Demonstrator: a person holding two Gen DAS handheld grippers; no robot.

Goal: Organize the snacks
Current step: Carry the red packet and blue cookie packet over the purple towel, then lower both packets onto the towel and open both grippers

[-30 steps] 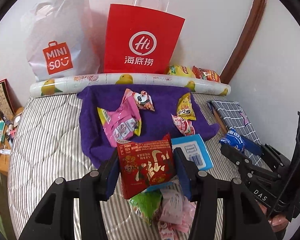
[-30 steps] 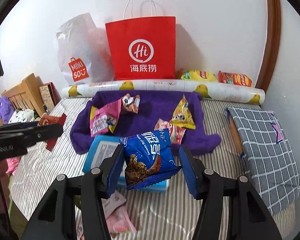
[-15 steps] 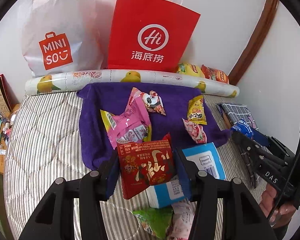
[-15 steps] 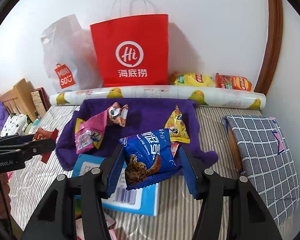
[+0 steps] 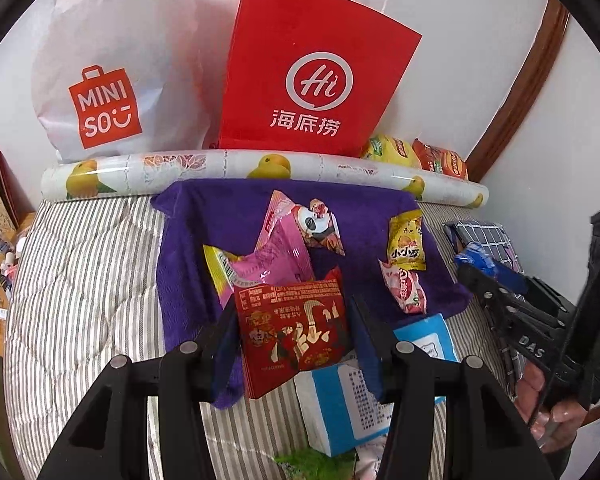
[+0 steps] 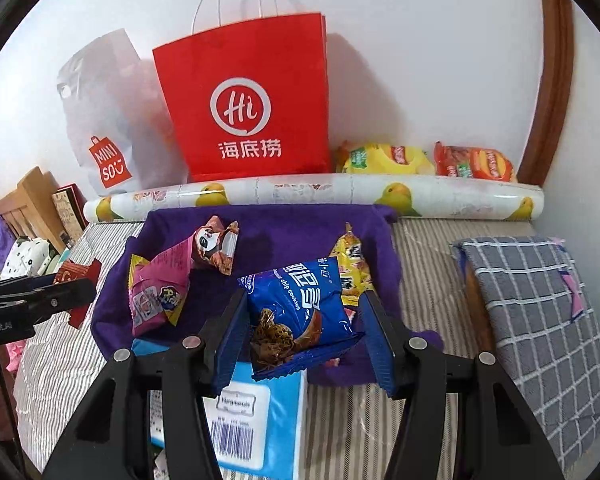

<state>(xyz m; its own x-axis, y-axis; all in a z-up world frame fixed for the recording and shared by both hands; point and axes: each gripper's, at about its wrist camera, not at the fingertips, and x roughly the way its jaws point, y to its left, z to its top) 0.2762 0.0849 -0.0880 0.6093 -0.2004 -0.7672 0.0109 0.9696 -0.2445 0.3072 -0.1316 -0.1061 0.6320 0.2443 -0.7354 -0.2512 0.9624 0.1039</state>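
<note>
Both grippers loaded, over the purple towel [image 5: 204, 240].
Left gripper [image 5: 292, 340] clamps red snack pkt [image 5: 292, 328]; right gripper [image 6: 304, 320] clamps blue cookie pkt [image 6: 296, 308]. Approx. five pkts on towel; more wait near, by tissue box [image 6: 256, 420].

Home bedroom, striped mattress [image 5: 80, 280], shopping bags [image 6: 248, 112]

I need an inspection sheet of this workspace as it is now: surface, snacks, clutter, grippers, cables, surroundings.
Surface: striped mattress with purple towel spread on it.
Job's things: pink packet, yellow packet on the towel; red paper bag standing at the wall.
Clutter: blue tissue box, checked cloth.
Grippers: left gripper holds red packet; right gripper holds blue cookie packet.
Cables: nothing seen.
Surroundings: white wall, wooden trim.
</note>
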